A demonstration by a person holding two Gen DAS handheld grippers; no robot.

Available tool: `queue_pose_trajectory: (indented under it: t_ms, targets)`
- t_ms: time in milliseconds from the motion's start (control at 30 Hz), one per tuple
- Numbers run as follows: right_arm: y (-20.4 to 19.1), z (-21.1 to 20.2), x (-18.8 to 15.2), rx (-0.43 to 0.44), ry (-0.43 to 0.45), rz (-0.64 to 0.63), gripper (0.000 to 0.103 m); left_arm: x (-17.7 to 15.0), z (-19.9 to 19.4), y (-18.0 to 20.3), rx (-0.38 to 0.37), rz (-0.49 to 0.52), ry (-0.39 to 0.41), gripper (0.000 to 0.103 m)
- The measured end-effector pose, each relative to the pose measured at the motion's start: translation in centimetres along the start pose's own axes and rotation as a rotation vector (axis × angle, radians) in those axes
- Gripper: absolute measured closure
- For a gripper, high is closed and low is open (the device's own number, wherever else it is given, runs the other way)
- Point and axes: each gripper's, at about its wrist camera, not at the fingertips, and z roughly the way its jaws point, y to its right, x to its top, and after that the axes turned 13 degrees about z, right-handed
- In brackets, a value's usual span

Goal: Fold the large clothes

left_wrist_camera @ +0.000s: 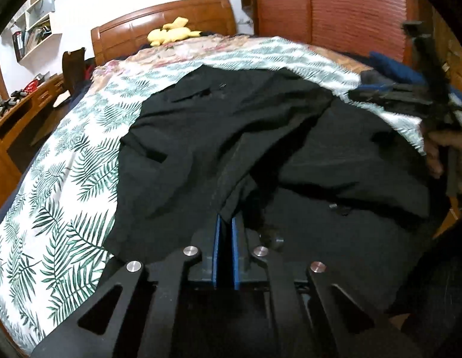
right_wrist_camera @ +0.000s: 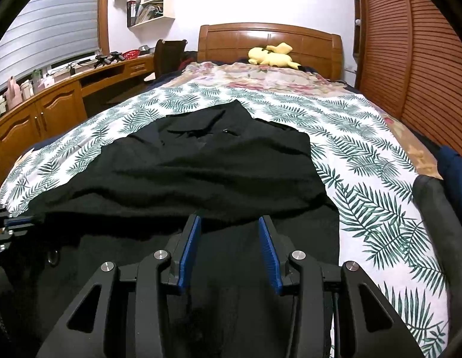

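Note:
A large black garment [left_wrist_camera: 216, 125] [right_wrist_camera: 216, 164] lies spread on the leaf-print bedspread [left_wrist_camera: 66, 179] [right_wrist_camera: 380, 179], its collar toward the headboard. My left gripper [left_wrist_camera: 226, 220] is shut on a raised ridge of the black cloth near the garment's near edge; the fold runs up out of its blue pads. It also shows at the left edge of the right wrist view [right_wrist_camera: 13, 223]. My right gripper [right_wrist_camera: 229, 223] hovers open over the garment's near part, both blue pad faces bare. In the left wrist view it appears blurred at the right [left_wrist_camera: 356, 94], held by a hand [left_wrist_camera: 445, 149].
A yellow plush toy [left_wrist_camera: 171, 34] [right_wrist_camera: 271, 55] lies by the wooden headboard [right_wrist_camera: 269, 38]. A wooden desk [right_wrist_camera: 52, 110] and a chair [right_wrist_camera: 168, 56] stand left of the bed, a slatted wardrobe [right_wrist_camera: 424, 59] right. Dark blue fabric [right_wrist_camera: 451, 161] sits at the bed's right edge.

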Motion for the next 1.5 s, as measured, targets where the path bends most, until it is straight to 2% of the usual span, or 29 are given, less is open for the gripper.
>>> queue_pose_trajectory:
  t_ms: [167,300,367,433,500,533,600,633,767,900,1100,1300,1500]
  targets:
    - [-0.3,-0.1,0.0,0.021,-0.008,0.004,0.061,0.2,-1.8,2.3,-0.028,0.027,0.019,0.096]
    - [-1.2,-0.1,0.2,0.065,-0.018,0.010,0.061,0.2,-2.2,2.2,-0.072,-0.036,0.039,0.095]
    - [-1.9,0.0,0.3,0.092,-0.024,0.005,0.062,0.1,-2.5,1.8,-0.070,-0.065,0.049,0.090]
    - [-2.8,0.2,0.4,0.128,-0.036,0.002,0.062,0.1,-2.9,1.4,-0.062,-0.078,0.063,0.083]
    - [-3.7,0.6,0.4,0.159,-0.051,-0.007,0.062,0.0,-3.4,0.8,-0.045,-0.087,0.081,0.057]
    - [-4.2,0.8,0.5,0.168,-0.059,-0.016,0.062,-0.1,-3.6,0.5,-0.037,-0.092,0.091,0.052]
    - [-5.3,1.2,0.4,0.189,-0.078,-0.035,0.062,-0.6,-4.0,-0.4,-0.020,-0.103,0.107,0.030]
    - [-5.8,1.3,0.3,0.201,-0.086,-0.046,0.062,-0.8,-4.2,-0.7,-0.017,-0.109,0.112,0.027]
    - [-7.7,1.9,-0.1,0.231,-0.112,-0.089,0.062,-2.1,-4.3,-2.4,0.003,-0.144,0.114,0.026]
    - [-8.5,3.9,-0.6,0.255,-0.173,-0.099,0.062,-3.6,-4.2,-3.9,0.009,-0.170,0.101,0.026]
    - [-9.3,7.7,-2.0,0.218,-0.286,-0.154,0.061,-5.1,-4.7,-5.4,0.028,-0.181,0.096,0.026]
    - [-9.1,8.6,-1.5,0.229,-0.293,-0.163,0.059,-6.8,-5.0,-6.7,0.041,-0.203,0.085,0.026]
    - [-10.3,7.7,-2.6,0.191,-0.259,-0.188,0.059,-8.3,-4.8,-7.5,0.055,-0.216,0.064,0.026]
